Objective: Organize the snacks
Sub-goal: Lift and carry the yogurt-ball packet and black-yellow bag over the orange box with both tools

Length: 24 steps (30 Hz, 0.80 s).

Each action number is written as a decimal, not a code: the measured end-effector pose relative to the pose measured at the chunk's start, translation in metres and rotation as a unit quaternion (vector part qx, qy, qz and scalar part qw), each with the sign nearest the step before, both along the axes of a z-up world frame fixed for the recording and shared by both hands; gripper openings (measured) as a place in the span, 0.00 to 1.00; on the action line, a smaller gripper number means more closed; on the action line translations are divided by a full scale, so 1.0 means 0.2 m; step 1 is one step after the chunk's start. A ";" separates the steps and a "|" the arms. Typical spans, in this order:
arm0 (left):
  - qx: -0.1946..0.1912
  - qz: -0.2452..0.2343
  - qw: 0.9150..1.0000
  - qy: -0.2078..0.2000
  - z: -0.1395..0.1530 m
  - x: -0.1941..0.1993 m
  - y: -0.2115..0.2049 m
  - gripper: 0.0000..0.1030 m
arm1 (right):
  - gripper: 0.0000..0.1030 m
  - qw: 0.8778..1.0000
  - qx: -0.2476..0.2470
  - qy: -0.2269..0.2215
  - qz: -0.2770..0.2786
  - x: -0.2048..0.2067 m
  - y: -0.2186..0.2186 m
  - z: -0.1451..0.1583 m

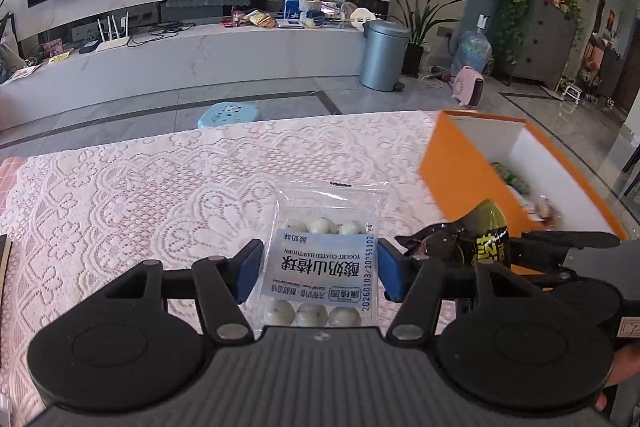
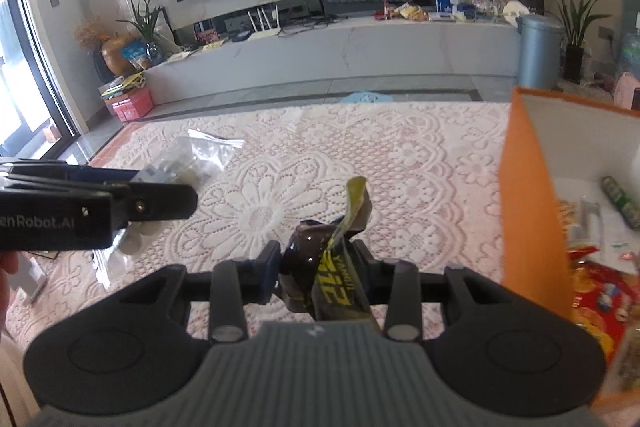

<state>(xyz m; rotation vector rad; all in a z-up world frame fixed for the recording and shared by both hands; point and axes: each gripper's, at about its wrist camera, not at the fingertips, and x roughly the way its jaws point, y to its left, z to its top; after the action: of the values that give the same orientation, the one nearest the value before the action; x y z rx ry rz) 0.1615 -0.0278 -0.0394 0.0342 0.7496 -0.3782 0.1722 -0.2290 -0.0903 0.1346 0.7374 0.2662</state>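
The right gripper (image 2: 316, 277) is clamped on a dark, yellow-lettered snack packet (image 2: 326, 267), with the orange box (image 2: 528, 195) just to its right. The left gripper (image 1: 316, 269) brackets the yogurt-coated hawthorn ball packet (image 1: 320, 259), jaws wide; contact looks doubtful. Next: drop the dark packet into the box, then close on the hawthorn packet.
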 end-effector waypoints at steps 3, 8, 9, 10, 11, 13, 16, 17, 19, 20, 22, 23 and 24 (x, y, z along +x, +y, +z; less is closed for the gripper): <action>-0.007 0.001 1.000 -0.002 0.04 -0.08 -0.04 0.67 | 0.35 1.000 -0.010 -0.011 -0.004 -0.10 -0.03 0.08; -0.019 -0.016 1.000 -0.006 0.10 -0.18 -0.14 0.67 | 0.35 1.000 -0.020 -0.019 -0.010 -0.27 -0.11 0.20; -0.023 -0.020 1.000 -0.007 0.12 -0.20 -0.16 0.67 | 0.35 0.999 -0.023 -0.021 -0.012 -0.31 -0.13 0.22; -0.027 -0.023 0.999 -0.008 0.12 -0.22 -0.19 0.67 | 0.35 0.999 -0.026 -0.024 -0.016 -0.35 -0.16 0.25; -0.031 -0.029 0.999 -0.008 0.13 -0.23 -0.22 0.67 | 0.35 0.999 -0.026 -0.026 -0.019 -0.38 -0.20 0.27; -0.036 -0.041 0.998 -0.010 0.14 -0.24 -0.28 0.67 | 0.35 0.999 -0.024 -0.030 -0.026 -0.45 -0.28 0.30; -0.044 -0.062 0.997 -0.011 0.16 -0.25 -0.39 0.67 | 0.35 0.998 -0.033 -0.039 -0.036 -0.53 -0.40 0.35; -0.046 -0.069 0.996 -0.012 0.17 -0.24 -0.43 0.67 | 0.35 0.997 -0.040 -0.042 -0.041 -0.55 -0.44 0.36; -0.052 -0.085 0.995 -0.013 0.17 -0.23 -0.51 0.67 | 0.35 0.996 -0.052 -0.048 -0.051 -0.59 -0.51 0.39; -0.057 -0.096 0.994 -0.013 0.18 -0.22 -0.55 0.67 | 0.35 0.996 -0.056 -0.049 -0.058 -0.60 -0.56 0.40; -0.065 -0.116 0.991 -0.010 0.18 -0.19 -0.64 0.67 | 0.35 0.994 -0.062 -0.050 -0.071 -0.62 -0.66 0.41; -0.066 -0.127 0.990 -0.009 0.18 -0.17 -0.69 0.67 | 0.35 0.994 -0.065 -0.050 -0.078 -0.62 -0.71 0.42; -0.063 -0.137 0.989 -0.008 0.18 -0.15 -0.74 0.67 | 0.35 0.993 -0.070 -0.049 -0.086 -0.62 -0.76 0.42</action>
<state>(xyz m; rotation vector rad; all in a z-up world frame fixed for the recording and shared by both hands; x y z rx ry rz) 0.1324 -0.1758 -0.0037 0.0202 0.7044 -0.6854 0.0490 -0.3814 -0.0064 0.0509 0.6396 0.0570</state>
